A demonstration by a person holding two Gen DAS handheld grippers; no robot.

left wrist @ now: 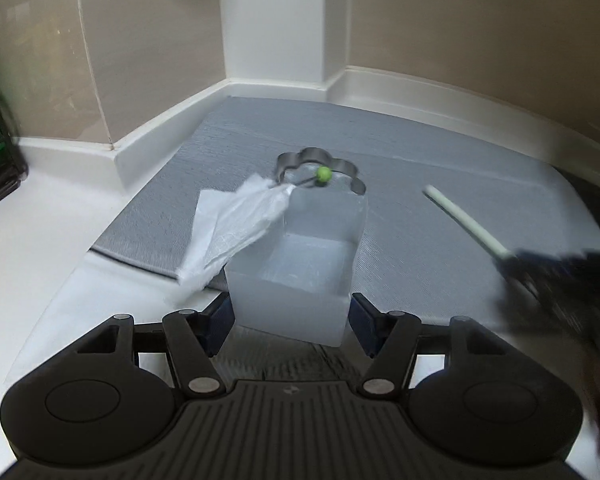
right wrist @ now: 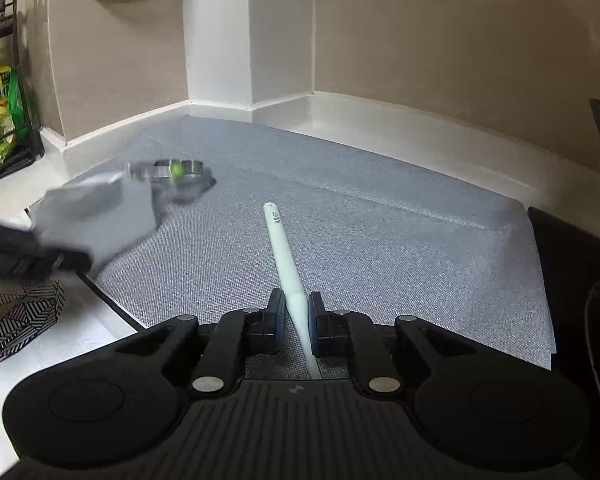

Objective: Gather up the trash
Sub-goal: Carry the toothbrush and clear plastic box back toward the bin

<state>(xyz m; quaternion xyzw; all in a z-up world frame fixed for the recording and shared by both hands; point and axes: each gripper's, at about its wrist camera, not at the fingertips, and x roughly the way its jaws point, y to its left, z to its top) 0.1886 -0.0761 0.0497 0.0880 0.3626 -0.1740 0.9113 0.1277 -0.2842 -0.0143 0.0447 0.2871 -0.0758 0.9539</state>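
Box [left wrist: 296, 280] – translucent, open-topped, nothing visible inside – sits clamped in left gripper [left wrist: 291, 322] over grey mat [left wrist: 420, 184], plastic wrap [left wrist: 232, 228] draped at its left rim; right gripper [right wrist: 297, 320] pinches white stick [right wrist: 282, 252].

Grey mat [right wrist: 380, 216] — metal cookie cutter [left wrist: 320, 162], black rack [right wrist: 8, 80] beyond

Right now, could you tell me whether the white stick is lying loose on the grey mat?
No, the right hand-held gripper is closed on the white stick, whose free end points out over the grey mat.
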